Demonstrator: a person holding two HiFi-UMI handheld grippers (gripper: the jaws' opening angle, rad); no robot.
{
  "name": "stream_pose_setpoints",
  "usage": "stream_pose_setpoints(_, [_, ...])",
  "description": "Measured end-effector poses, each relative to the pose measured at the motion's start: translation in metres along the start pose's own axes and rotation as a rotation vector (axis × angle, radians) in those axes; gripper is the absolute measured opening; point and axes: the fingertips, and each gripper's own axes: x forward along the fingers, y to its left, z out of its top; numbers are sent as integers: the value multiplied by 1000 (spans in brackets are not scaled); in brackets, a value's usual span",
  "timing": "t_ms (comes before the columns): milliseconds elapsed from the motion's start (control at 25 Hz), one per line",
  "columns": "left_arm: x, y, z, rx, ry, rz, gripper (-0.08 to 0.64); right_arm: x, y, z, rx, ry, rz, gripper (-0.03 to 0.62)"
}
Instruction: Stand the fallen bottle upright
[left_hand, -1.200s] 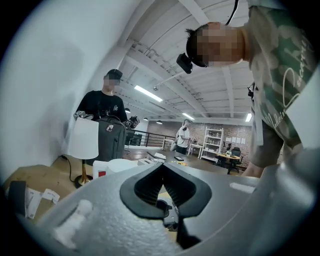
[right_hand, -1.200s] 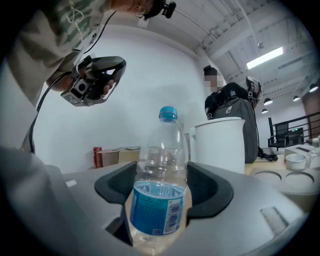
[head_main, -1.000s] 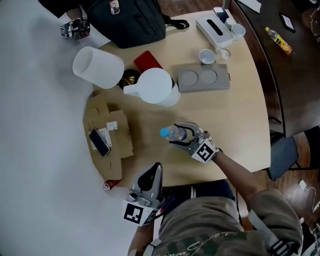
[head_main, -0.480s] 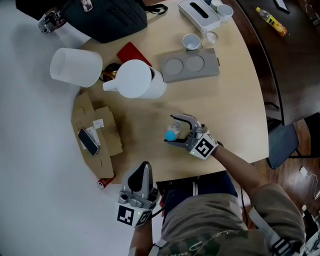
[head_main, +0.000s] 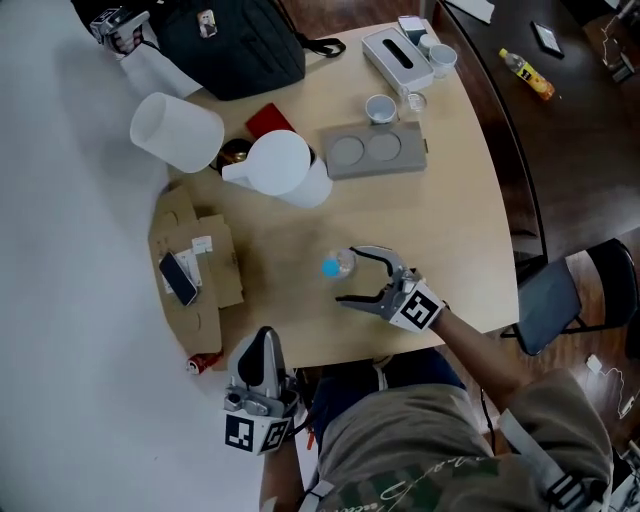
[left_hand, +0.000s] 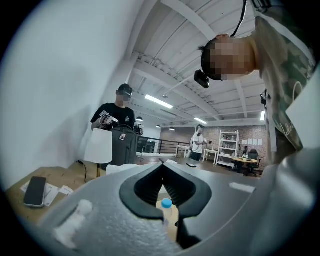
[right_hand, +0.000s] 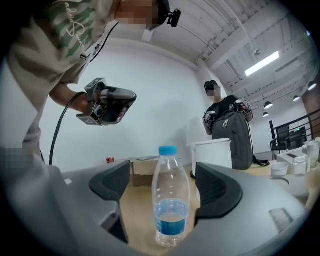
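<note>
A clear plastic bottle (head_main: 339, 264) with a blue cap and a little water stands upright on the tan table (head_main: 450, 210), near its front edge. My right gripper (head_main: 346, 275) is level with it and its jaws are opening. The bottle (right_hand: 171, 200) stands between the spread fingertips of the right gripper (right_hand: 164, 186) with a gap on each side, and neither pad touches it. My left gripper (head_main: 264, 335) hangs off the table's front edge, jaws shut and holding nothing. In the left gripper view the bottle (left_hand: 166, 207) shows beyond the closed tips of the left gripper (left_hand: 162, 167).
A white pitcher (head_main: 285, 170), a white shade (head_main: 175, 130) and a black backpack (head_main: 235, 40) stand at the back left. A grey tray (head_main: 372, 153), cups and a tissue box (head_main: 397, 58) are behind. Cardboard with a phone (head_main: 178, 278) lies left.
The bottle went from tilted in the right gripper's jaws to standing upright by itself. Those jaws spread wide and drew back a little. The left gripper rose slightly.
</note>
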Motion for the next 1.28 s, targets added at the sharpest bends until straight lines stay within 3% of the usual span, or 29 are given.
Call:
stream_pose_setpoints(240, [-32,-8,9,-34,-40,-76,3,-16,14,40,-55,16,-102,399])
stream_pose_setpoints(360, [-51,-9,14,-25,-65,-118,3,-19,21,70,-16,-58,-187,394])
stream_pose_setpoints(520, [-72,-4,19,-18,-101,-148,3,-19,50,86,-77,42,-226,340])
stream_pose_setpoints(600, [-77,-5,22,-26,-117,-164,3,-21,62,104,-96,38,-252,338])
stream_pose_setpoints(760, [-96,-20,18,-107,-134,-206,3,-40,94,138,13,0,-325,330])
stream_pose_setpoints(880, [-117,-36,15,-94,-145,-224,3,-56,118,150,25,3,-337,330])
stream_pose_setpoints(1040, [-149,-57,8,-60,-149,-182,3,-89,138,140,34,24,-340,330])
stream_pose_setpoints(1200, [-177,-84,-8,-23,-112,-156,3,-124,162,128,-67,46,-285,266])
stream_pose_setpoints(1280, [-184,-106,-18,1,-78,-157,3,-148,171,122,-37,28,-286,249])
